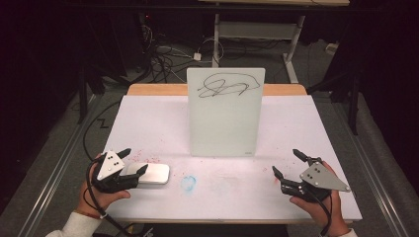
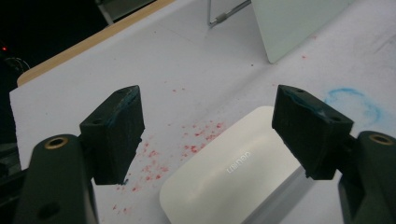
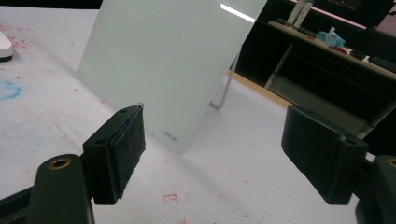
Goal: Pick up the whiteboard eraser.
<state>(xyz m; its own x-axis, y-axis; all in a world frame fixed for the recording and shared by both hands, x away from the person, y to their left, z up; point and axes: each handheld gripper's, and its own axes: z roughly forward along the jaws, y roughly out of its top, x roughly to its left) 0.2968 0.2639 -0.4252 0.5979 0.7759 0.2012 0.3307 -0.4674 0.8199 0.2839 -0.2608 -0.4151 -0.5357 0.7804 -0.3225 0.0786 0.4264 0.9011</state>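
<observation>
Whiteboard (image 1: 225, 113) is propped upright at the middle of the table (image 1: 148, 118), toward the far edge, leaning back on a wire stand (image 3: 224, 93). A black scribble (image 1: 225, 85) is seen across its upper part; small lettering is printed near its lower corner, too small to be read.

White eraser block (image 1: 153, 174) is lying flat near the front-left corner of the table. Left gripper (image 1: 133, 160) is held over it with jaws spread wide, one on either side of the block's near end; nothing is clamped. Contact between jaws and block cannot be told. In the left gripper view faint lettering is seen on the block's top.

Right gripper (image 1: 285, 162) is held near the front-right corner, jaws wide apart, nothing between them, aimed toward the whiteboard. Blue residue is seen on the pad of one jaw.

Red speckles (image 2: 187, 144) are scattered on the table beside the eraser block. A blue smudge (image 1: 188, 182) is marked near the front edge, between the two grippers.
</observation>
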